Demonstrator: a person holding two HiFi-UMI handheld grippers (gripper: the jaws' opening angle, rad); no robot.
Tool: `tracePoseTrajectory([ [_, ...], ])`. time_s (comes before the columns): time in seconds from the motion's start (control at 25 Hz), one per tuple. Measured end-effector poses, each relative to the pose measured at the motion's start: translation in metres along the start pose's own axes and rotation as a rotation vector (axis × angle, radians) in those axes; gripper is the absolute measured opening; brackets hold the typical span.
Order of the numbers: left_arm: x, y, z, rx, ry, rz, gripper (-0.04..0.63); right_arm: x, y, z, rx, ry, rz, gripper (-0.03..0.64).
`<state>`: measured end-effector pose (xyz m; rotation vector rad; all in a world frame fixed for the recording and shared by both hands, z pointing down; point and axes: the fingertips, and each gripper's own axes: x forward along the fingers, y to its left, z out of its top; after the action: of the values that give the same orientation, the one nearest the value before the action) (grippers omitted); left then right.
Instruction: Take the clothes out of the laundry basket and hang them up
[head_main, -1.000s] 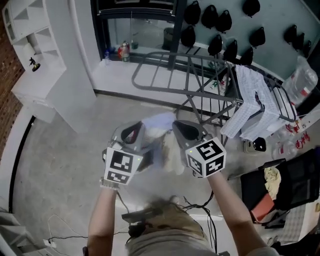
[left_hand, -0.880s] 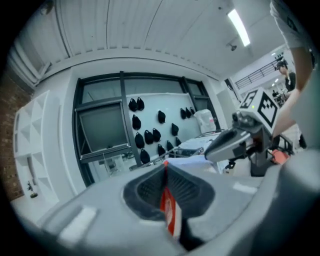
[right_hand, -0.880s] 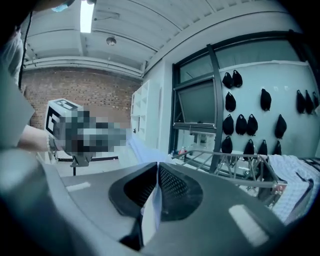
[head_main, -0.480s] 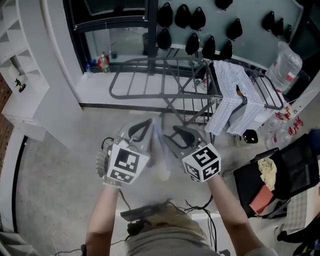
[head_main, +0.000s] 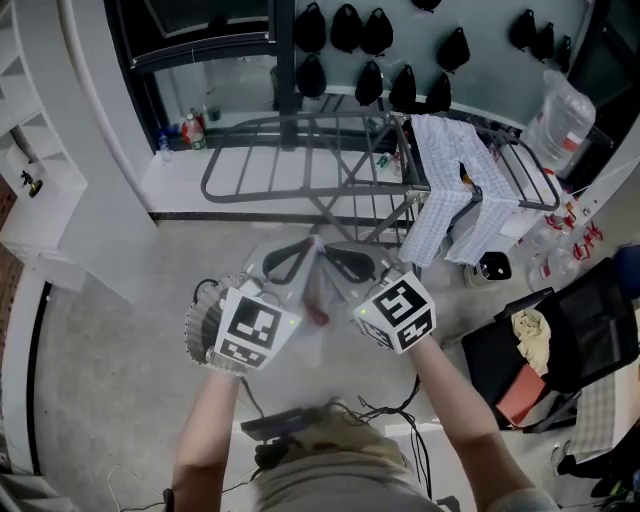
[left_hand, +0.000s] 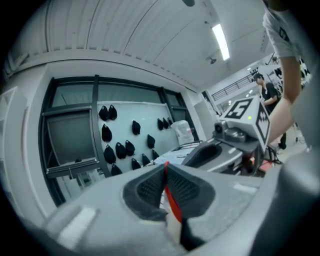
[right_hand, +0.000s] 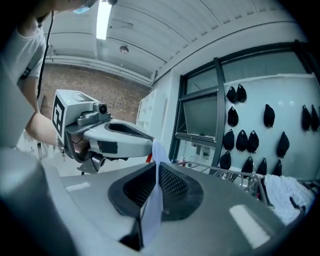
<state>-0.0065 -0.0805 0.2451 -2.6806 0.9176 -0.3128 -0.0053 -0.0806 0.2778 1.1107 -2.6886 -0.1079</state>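
- Holding a thin piece of clothing in my left gripper, I have these jaws clenched on its red edge.
- My right gripper has just been closing its jaws. Now they pinch a pale fabric that stands up between the pads.
- In the head view both grippers are raised side by side, very near each other, and the cloth hangs blurred between them.
- The drying rack stands beyond them on the floor.
- A checked garment hangs over the right part of the rack.

Matt metal drying rack, thin smooth cloth garment
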Motion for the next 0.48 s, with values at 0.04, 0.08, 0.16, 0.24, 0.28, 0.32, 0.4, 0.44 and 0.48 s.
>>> tracePoseTrajectory([
  [0.04, 0.001, 0.002, -0.003, -0.014, 0.003, 0.016, 0.003, 0.000, -0.003, 0.002, -0.019, 0.011, -0.011, 0.020],
  [0.08, 0.001, 0.003, -0.008, -0.028, 0.008, 0.031, 0.006, 0.001, -0.007, 0.003, -0.031, 0.018, -0.024, 0.020],
  [0.16, -0.001, 0.001, -0.022, -0.057, 0.030, 0.042, 0.070, 0.000, -0.017, 0.006, -0.036, 0.027, -0.058, 0.020],
  [0.24, -0.003, -0.007, -0.042, -0.071, 0.077, 0.029, 0.137, -0.003, -0.030, 0.012, -0.039, 0.019, -0.092, 0.020],
  [0.28, -0.004, -0.012, -0.053, -0.072, 0.109, 0.019, 0.154, -0.006, -0.036, 0.016, -0.041, 0.012, -0.108, 0.020],
  [0.32, -0.005, -0.018, -0.065, -0.072, 0.142, 0.008, 0.171, -0.008, -0.043, 0.020, -0.040, 0.003, -0.123, 0.020],
  [0.4, -0.003, -0.033, -0.087, -0.079, 0.200, -0.020, 0.201, -0.014, -0.054, 0.029, -0.036, -0.015, -0.147, 0.020],
  [0.44, -0.002, -0.041, -0.096, -0.080, 0.224, -0.035, 0.207, -0.017, -0.060, 0.034, -0.038, -0.023, -0.157, 0.020],
  [0.48, 0.001, -0.050, -0.103, -0.080, 0.245, -0.052, 0.213, -0.019, -0.064, 0.039, -0.041, -0.030, -0.164, 0.020],
])
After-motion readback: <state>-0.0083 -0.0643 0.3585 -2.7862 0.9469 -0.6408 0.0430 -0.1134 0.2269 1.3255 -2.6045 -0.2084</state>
